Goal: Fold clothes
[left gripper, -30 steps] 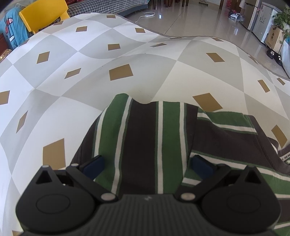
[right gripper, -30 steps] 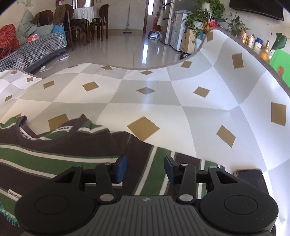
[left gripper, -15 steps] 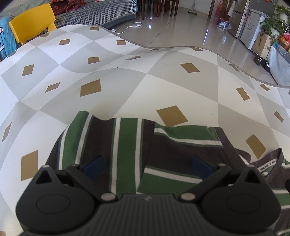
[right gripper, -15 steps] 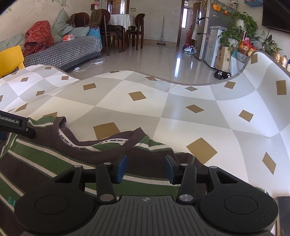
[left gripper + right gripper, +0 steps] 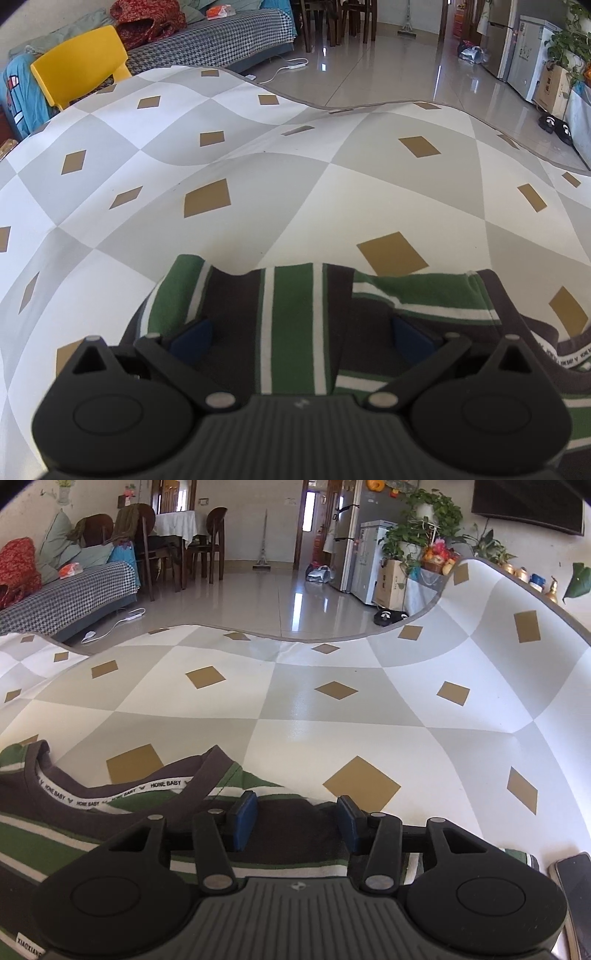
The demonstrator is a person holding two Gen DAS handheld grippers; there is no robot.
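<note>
- The left gripper (image 5: 301, 338) stood with its jaws spread wide, nothing between the blue pads (image 5: 192, 338); it hovered low over the striped shirt (image 5: 288, 314) in the lower centre of the left wrist view.
- The right gripper (image 5: 295, 821) was likewise parted, jaws apart over dark cloth, gripping nothing that could be seen.
- The shirt lay on the checked table cover (image 5: 332, 192), filling the lower part of both frames. A sleeve (image 5: 424, 295) appeared folded across the body; the collar (image 5: 122, 790) sat at lower left of the right wrist view.
- A phone (image 5: 574, 897) lay at the lower right edge, just beside the shirt.
- Judgement: a fold step was in hand, with both grippers placed for a fresh hold.
- Next move would call for closing on the cloth edge on each side, evenly, and lifting together.
</note>
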